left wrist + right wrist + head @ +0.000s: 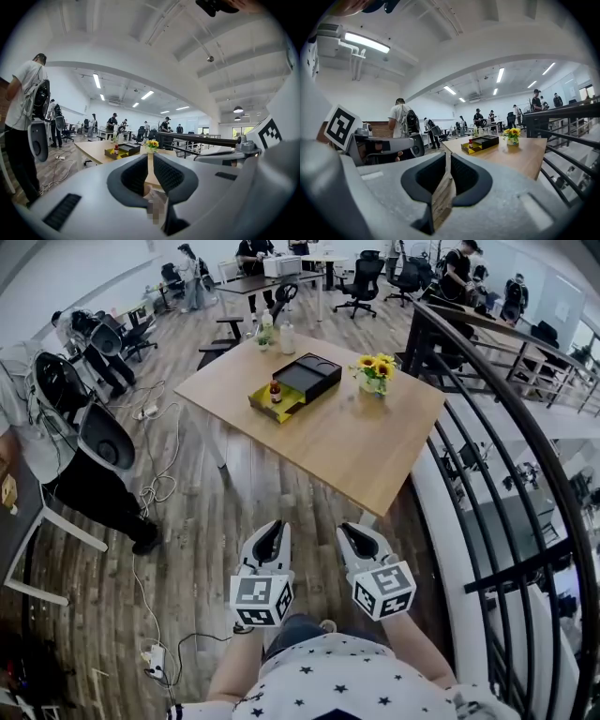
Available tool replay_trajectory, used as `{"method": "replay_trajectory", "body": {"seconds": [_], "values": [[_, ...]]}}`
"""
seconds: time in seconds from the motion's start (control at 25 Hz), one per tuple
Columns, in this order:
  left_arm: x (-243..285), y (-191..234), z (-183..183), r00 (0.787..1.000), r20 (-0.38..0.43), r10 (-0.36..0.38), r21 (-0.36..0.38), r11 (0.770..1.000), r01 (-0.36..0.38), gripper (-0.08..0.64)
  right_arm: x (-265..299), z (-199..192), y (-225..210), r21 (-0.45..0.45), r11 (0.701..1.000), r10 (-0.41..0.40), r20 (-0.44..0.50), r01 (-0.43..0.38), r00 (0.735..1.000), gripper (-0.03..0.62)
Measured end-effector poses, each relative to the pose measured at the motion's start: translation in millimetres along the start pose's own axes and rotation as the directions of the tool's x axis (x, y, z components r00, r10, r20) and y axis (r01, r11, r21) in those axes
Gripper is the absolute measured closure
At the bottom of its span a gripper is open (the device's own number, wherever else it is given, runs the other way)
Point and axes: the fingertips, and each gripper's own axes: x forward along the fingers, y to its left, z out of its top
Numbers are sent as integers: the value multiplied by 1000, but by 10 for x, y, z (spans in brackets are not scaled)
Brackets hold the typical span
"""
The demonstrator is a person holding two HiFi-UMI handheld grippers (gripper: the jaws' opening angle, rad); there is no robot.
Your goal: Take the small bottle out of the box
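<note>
Grey left tool [272, 527] and grey right tool [355, 532] hang side by side over the wood-plank floor [206, 521], roughly level, well short of the light wooden tabletop [375, 451]. Both jaw pairs barely parted, nothing between; probably a ready carry before approaching. Small red-capped brown bottle [276, 390] stands upright in the yellow tray of the black box [309, 376], near the tabletop's left edge, untouched.

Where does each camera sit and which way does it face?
Head view: on the head, steeply down at floor and table; shows left gripper, right gripper, shirt.
Left gripper view: on the left gripper, level along its slightly parted jaws toward the table; right gripper at right.
Right gripper view: on the right gripper, likewise toward the table; left gripper at left.
All share the box and bottle.
</note>
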Motion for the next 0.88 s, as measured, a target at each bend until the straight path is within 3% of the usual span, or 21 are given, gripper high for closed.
{"method": "replay_trajectory", "body": {"seconds": [0.2, 0.52, 0.88], "values": [[28, 36, 7, 1000, -13, 7, -3, 1000, -7, 495, 31, 10, -60, -12, 1000, -13, -8, 13, 1000, 541], [184, 204, -18, 999, -32, 18, -15, 1000, -19, 428, 246, 35, -147, -18, 1000, -5, -24, 4, 1000, 417], [683, 581, 3, 999, -24, 28, -28, 999, -29, 383, 814, 70, -333, -22, 1000, 11, -27, -12, 1000, 388]]}}
